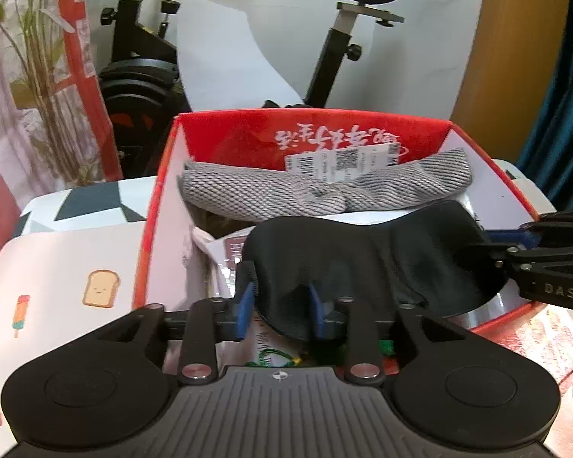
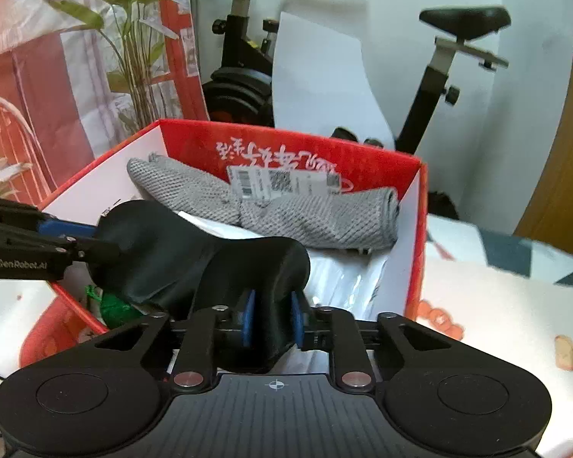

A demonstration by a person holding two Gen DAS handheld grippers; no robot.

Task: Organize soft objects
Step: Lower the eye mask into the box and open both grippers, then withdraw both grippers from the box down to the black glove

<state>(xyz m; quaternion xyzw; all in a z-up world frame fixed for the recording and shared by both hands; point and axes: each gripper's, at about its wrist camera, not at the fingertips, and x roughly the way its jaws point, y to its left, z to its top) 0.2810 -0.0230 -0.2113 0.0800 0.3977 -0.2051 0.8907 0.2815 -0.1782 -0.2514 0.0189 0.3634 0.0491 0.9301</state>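
A black padded eye mask hangs over an open red box, stretched between both grippers. My left gripper has the mask's left end between its blue pads, which stand apart and look loose on it. My right gripper has the mask's bunched right end filling the gap between its pads, touching both. A grey knitted cloth with a barcode tag lies at the back of the box.
White plastic wrapping and a green cord lie in the box under the mask. The box stands on a printed white cloth. An exercise bike and a plant stand behind it.
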